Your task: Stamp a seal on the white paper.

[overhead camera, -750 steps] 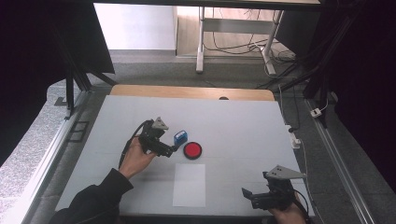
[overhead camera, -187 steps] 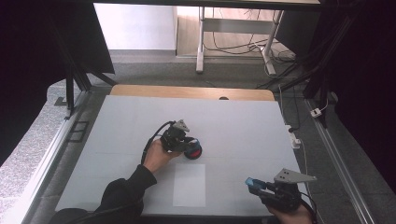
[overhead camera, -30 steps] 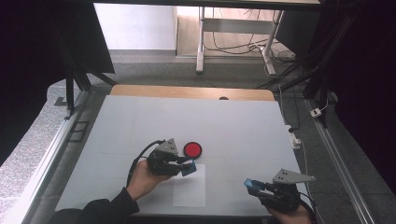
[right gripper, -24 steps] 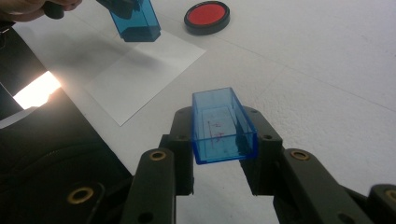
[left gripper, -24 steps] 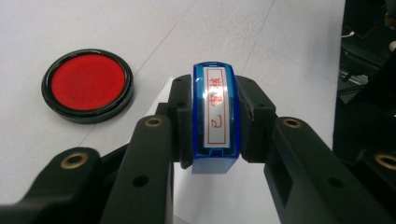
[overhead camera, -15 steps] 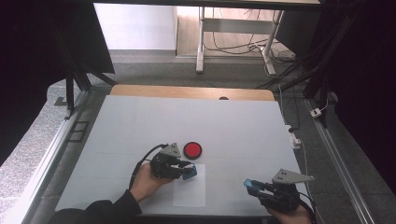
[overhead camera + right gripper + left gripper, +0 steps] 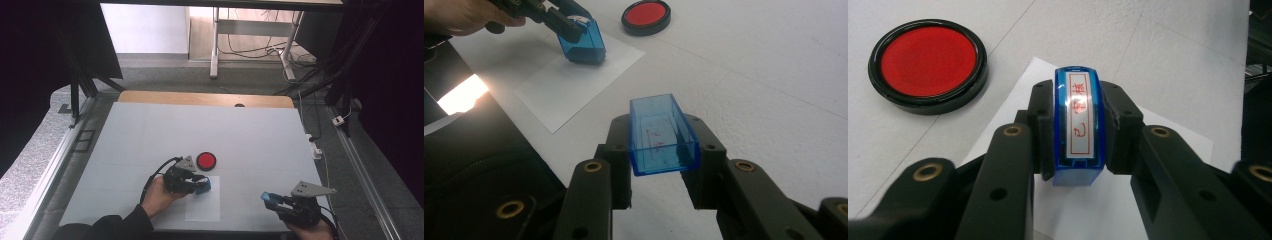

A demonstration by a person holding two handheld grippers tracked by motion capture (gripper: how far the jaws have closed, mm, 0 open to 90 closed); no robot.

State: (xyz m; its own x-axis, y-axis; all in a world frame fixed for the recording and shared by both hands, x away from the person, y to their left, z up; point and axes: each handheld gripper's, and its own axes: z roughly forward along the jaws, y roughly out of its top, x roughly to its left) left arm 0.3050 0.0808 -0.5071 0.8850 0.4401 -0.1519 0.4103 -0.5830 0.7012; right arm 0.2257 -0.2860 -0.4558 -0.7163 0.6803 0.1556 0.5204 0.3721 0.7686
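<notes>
My left gripper (image 7: 200, 185) is shut on a blue stamp (image 7: 1079, 125) with a white label of red characters. The stamp is tilted, and its lower end appears to rest on the far corner of a white paper sheet (image 7: 204, 209). Just beyond the sheet lies a round red ink pad (image 7: 206, 160) in a black rim, uncovered. At the table's near right edge my right gripper (image 7: 270, 200) is shut on the stamp's clear blue cap (image 7: 661, 135), its open side facing up. The right gripper view also takes in the stamp (image 7: 584, 46) on the paper (image 7: 559, 90).
The light grey table top (image 7: 260, 135) stretches bare behind and to both sides of the pad. A cable and white plug (image 7: 315, 150) lie at its right edge. Desk legs and wires stand on the floor beyond the table's far edge.
Six seconds ago the stamp was at the ink pad. Over the last second my left gripper brought it slightly nearer and onto the sheet's corner. The right gripper has stayed still with the cap.
</notes>
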